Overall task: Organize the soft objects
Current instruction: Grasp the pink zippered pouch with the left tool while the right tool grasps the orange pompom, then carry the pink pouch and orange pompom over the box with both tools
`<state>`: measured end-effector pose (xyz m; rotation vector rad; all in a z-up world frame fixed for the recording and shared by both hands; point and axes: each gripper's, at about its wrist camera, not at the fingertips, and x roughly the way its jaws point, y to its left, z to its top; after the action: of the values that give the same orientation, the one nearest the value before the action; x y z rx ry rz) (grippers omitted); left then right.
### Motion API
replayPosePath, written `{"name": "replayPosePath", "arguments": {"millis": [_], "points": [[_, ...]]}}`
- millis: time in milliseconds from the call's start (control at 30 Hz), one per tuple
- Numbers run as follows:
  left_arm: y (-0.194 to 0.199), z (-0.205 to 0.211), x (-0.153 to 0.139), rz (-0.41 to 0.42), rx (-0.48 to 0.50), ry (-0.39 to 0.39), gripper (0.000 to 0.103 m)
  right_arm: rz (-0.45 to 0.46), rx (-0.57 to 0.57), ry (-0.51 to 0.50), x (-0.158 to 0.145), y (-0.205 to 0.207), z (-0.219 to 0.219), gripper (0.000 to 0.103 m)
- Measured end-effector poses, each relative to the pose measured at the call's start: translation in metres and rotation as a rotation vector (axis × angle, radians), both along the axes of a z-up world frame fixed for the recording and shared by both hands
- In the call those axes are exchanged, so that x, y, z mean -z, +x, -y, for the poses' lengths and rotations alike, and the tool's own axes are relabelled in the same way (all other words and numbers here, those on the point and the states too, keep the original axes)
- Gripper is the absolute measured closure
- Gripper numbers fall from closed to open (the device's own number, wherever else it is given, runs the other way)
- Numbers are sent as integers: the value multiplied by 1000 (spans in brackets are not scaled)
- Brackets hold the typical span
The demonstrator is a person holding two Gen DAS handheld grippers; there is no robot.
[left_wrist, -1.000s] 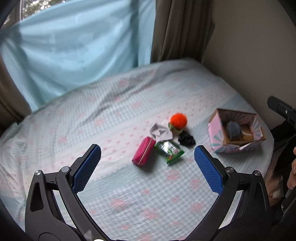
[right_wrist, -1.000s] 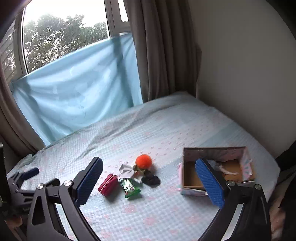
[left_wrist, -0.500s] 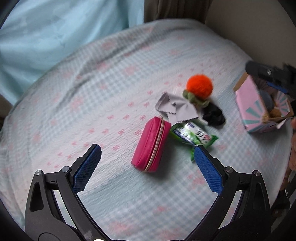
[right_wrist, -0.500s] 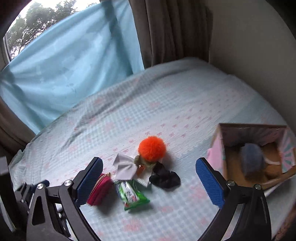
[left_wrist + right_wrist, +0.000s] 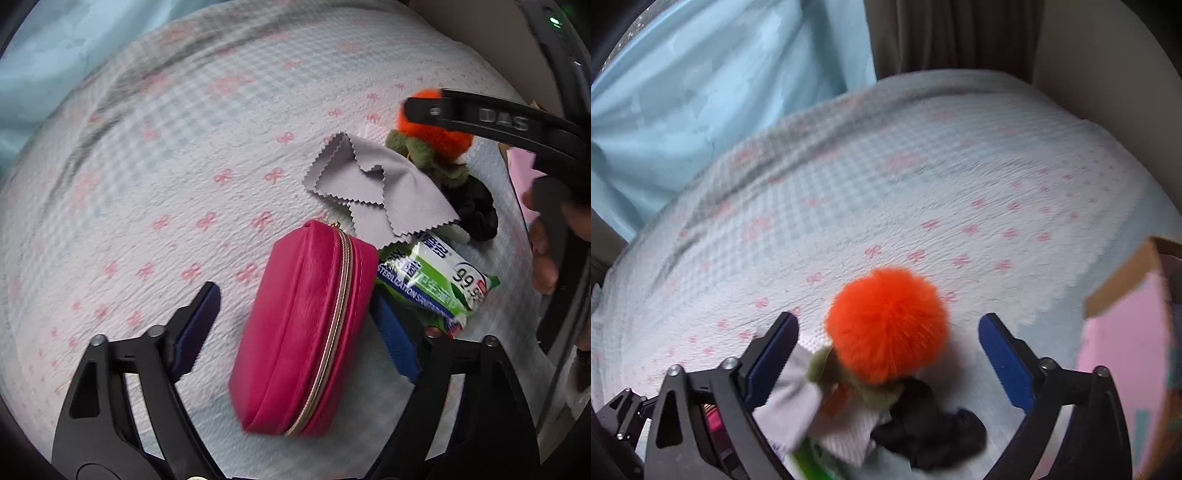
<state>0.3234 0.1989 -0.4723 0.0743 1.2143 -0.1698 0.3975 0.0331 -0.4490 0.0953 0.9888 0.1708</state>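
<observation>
A magenta zip pouch (image 5: 306, 328) lies on the bed between the open fingers of my left gripper (image 5: 295, 328), which straddles it without closing. Beside it lie a grey cloth (image 5: 380, 188), a green wipes pack (image 5: 436, 280), a black scrunchie (image 5: 476, 206) and an orange pompom toy (image 5: 439, 136). My right gripper (image 5: 886, 358) is open with the orange pompom (image 5: 886, 325) between its fingers, just above the cloth (image 5: 798, 406) and scrunchie (image 5: 934, 435). The right tool's black arm (image 5: 491, 118) crosses the left wrist view.
A pink cardboard box (image 5: 1134, 354) stands open at the right, close to my right gripper. The checked bedspread (image 5: 886, 184) stretches back to a blue sheet (image 5: 701, 74) and brown curtains. A wall runs along the right.
Both grippers have dropped close to the bed. The left now straddles the magenta pouch; the right has moved in around the orange pompom. Both stay open.
</observation>
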Motion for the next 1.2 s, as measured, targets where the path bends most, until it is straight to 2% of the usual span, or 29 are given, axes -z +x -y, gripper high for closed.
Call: {"name": "replayPosePath", "arguments": {"millis": [133,200,267,533,667,867,1033,1200], "points": [[5,3,14,-38,8,5,38,-38,-1,13,18,12,0,30],[6,1,19,-55,5,10,51,-54,-1,25,23,15,2,38],[6,-1,19,-43,9,19,55,-61,-8,23,26,17,1,49],[2,5,16,-28,24,30,68,-66,-32,2,29,19,-5,64],[-2,5,10,-25,14,29,72,-44,-39,-4,20,18,-7,65],[-13,1,-11,-2,1,35,73,-3,-58,1,-6,11,-4,65],[-22,0,-47,36,-25,45,73,32,-59,16,-39,-1,3,65],[-35,2,-95,71,-54,39,74,82,-72,22,-85,-26,10,65]]}}
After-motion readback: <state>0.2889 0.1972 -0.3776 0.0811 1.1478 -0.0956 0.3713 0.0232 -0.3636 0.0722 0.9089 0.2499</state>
